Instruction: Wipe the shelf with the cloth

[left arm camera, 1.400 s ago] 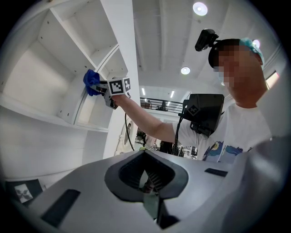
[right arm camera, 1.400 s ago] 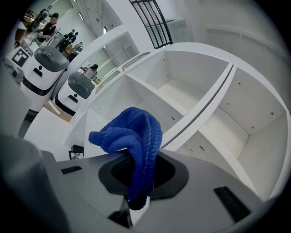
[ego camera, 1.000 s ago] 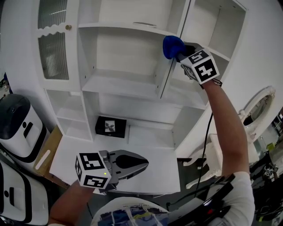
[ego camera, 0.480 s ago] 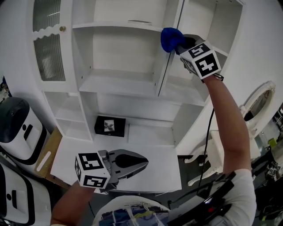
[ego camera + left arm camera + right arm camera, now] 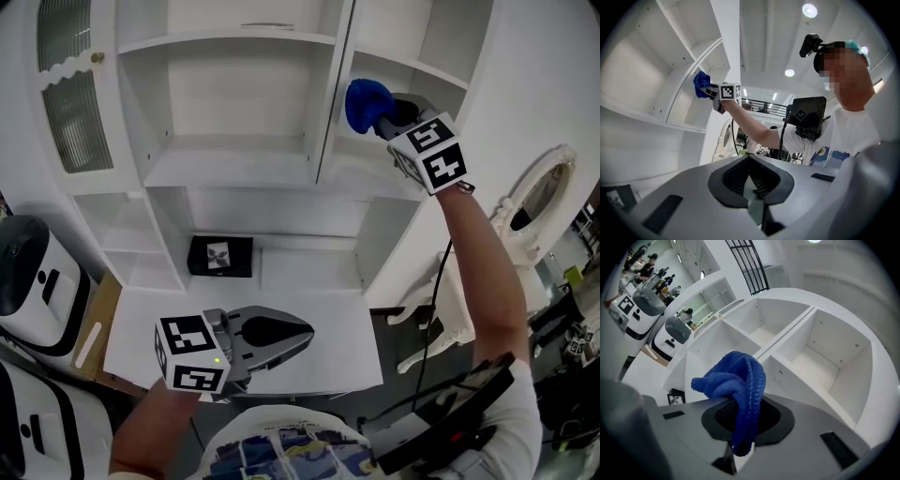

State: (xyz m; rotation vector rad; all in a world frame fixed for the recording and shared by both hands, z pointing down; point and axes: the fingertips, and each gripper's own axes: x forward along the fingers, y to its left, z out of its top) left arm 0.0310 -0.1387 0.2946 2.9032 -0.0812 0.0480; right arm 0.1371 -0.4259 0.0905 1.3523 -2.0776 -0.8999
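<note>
1. Right gripper [image 5: 387, 116] [image 5: 740, 439]: raised high on an outstretched arm [image 5: 483, 272]; jaws clenched on a blue cloth [image 5: 366, 102] [image 5: 736, 380]. The cloth bunches in a knot ahead of the jaw tips; one strand hangs down through the gap between them.
2. The cloth sits at the very front of this gripper, up against the white shelf unit [image 5: 225, 169]; it is by the front edge of the upright divider [image 5: 330, 94], just below the right-hand shelf board [image 5: 408, 67]. Whether it touches the divider or the board, I cannot tell.
3. Ahead of the right gripper's jaws, past the cloth: two open white compartments side by side [image 5: 820, 357], the divider running between them.
4. Left gripper [image 5: 291, 332] [image 5: 754, 194]: held low and well below the right one, over the white desk surface [image 5: 328, 347]; jaws closed together, nothing between them.
5. Looking along the left gripper's jaws: the right gripper [image 5: 714, 92] and cloth [image 5: 701, 84] show far above and to the left, at the shelf edge.
6. Beyond the left gripper, in the lower compartment: a small black frame [image 5: 220, 256] [image 5: 675, 398], propped against the back.
7. To the left gripper's left: white rounded machines with black panels [image 5: 33, 272]; above them a ribbed glass door [image 5: 64, 94].
</note>
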